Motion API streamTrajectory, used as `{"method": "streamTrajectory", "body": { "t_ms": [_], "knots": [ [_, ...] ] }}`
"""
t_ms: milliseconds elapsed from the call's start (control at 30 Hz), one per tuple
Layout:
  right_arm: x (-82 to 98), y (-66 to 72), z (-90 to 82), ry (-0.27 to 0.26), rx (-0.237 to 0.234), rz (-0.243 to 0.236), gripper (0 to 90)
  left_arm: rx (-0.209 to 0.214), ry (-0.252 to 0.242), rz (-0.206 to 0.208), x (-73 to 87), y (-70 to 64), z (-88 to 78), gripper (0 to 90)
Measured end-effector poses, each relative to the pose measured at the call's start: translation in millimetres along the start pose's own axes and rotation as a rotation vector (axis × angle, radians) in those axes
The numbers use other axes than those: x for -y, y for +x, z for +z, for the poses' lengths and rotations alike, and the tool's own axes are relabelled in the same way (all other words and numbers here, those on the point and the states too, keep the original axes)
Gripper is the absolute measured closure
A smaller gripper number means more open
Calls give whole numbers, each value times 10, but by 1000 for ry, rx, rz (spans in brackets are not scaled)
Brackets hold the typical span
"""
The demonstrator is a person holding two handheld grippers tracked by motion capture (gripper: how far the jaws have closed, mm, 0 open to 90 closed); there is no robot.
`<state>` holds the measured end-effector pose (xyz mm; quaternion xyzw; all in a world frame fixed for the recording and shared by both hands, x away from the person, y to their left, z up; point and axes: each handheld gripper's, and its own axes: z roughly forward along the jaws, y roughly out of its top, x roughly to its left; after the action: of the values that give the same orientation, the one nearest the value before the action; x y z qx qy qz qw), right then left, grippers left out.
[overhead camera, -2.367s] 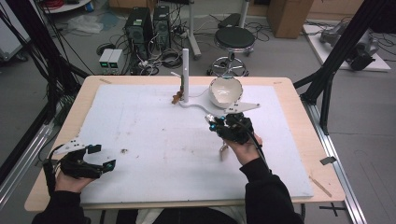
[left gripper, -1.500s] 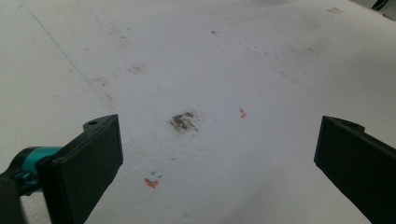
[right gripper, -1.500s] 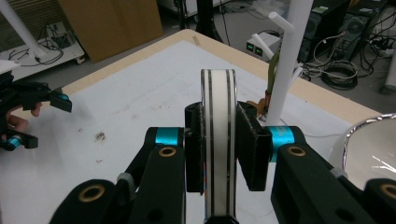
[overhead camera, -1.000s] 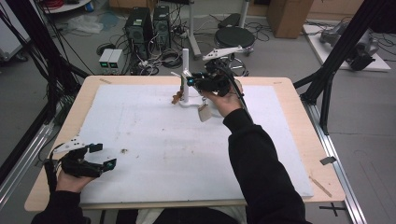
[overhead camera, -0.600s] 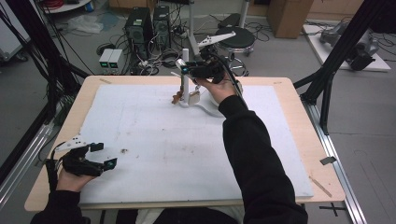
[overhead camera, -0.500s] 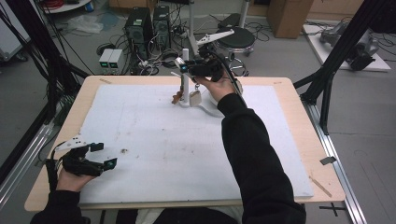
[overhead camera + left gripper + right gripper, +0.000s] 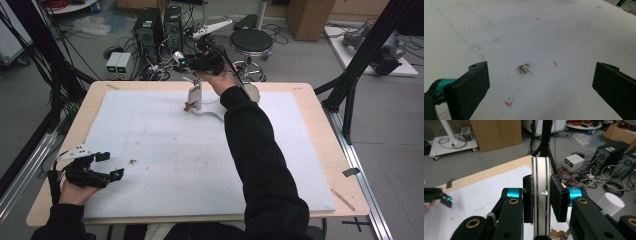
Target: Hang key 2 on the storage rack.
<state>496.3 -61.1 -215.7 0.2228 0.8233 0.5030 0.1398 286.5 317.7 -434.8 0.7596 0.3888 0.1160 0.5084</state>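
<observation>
R gripper (image 7: 541, 202) clamped on a white disc-like piece (image 7: 541, 182), held edge-on betw. the pads; two thin dark lines run along its rim. In the right gripper view the rim's long axis runs vertical, flat faces against the pads, edge toward the camera. Can't tell if it is a plate or a bowl.

High view: R gripper (image 7: 200, 62) is over the far edge of the table (image 7: 320, 150), above a white upright stand (image 7: 196, 95) with a curved white foot; a small brown bit (image 7: 188, 105) sits at the stand's base. Held piece itself not resolvable there, hidden by hand + gripper body.

L gripper (image 7: 102, 165) near the front-left corner, jaws wide apart, nothing betw. them. Left gripper view: white table cover (image 7: 536, 32) w/ a dark smudge (image 7: 524, 69) and small orange marks ahead of the jaws.

Beyond the table: floor w/ PC towers (image 7: 160, 22), cables, a round stool (image 7: 251, 41). Black frame legs at both sides.

No containers w/ contents made out.
</observation>
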Motion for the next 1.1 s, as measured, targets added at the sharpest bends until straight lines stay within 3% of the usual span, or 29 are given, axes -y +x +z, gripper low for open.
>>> {"method": "streamTrajectory", "body": {
  "t_ms": [433, 533, 733, 1100],
  "knots": [
    [-62, -218, 172, -30, 42, 21, 742, -18, 5, -7, 26, 15, -47, 17],
    [-47, -275, 180, -43, 83, 38, 742, -17, 5, -8, 27, 18, -48, 17],
    [-28, -342, 152, -52, 120, 55, 742, -15, 9, -7, 27, 21, -38, 17],
    [41, -375, 198, -30, 117, 59, 739, -19, 9, -9, 28, 23, -37, 17]
  ]
}}
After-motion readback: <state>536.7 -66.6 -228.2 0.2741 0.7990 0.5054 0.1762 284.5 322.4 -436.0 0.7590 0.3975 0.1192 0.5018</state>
